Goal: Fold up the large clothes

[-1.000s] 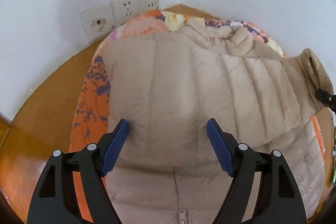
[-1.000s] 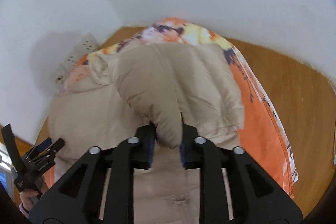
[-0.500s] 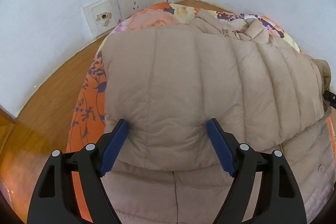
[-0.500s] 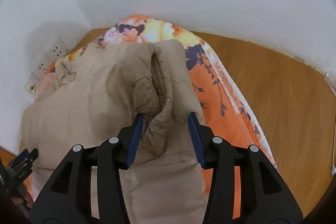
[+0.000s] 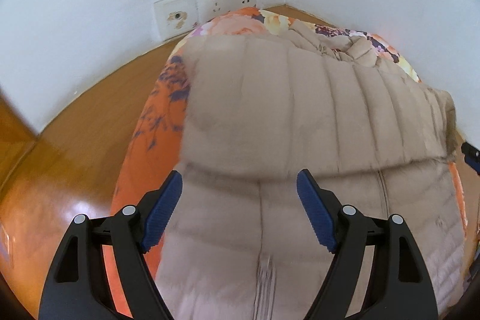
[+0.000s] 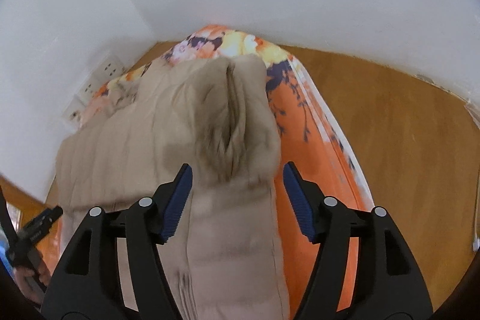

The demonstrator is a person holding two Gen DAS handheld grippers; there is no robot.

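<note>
A beige quilted down jacket (image 5: 285, 110) lies on an orange floral cloth (image 5: 153, 122). One sleeve is folded across its body, with the cuff (image 6: 237, 122) at the right side. My left gripper (image 5: 239, 191) is open and empty, just above the jacket's front near the zipper (image 5: 264, 269). My right gripper (image 6: 237, 179) is open and empty, its jaws apart on either side of the sleeve cuff. The jacket also shows in the right wrist view (image 6: 126, 146). The left gripper's tip shows at the lower left of the right wrist view (image 6: 39, 227).
The cloth (image 6: 309, 122) lies on a wooden floor (image 6: 405, 146) in a corner of white walls. Wall sockets (image 5: 210, 5) sit low on the wall behind the jacket. Bare floor (image 5: 75, 146) lies left of the cloth.
My right gripper opened and let go of the sleeve cuff, which now lies on the jacket. Both grippers have drawn back a little. The left gripper stayed open.
</note>
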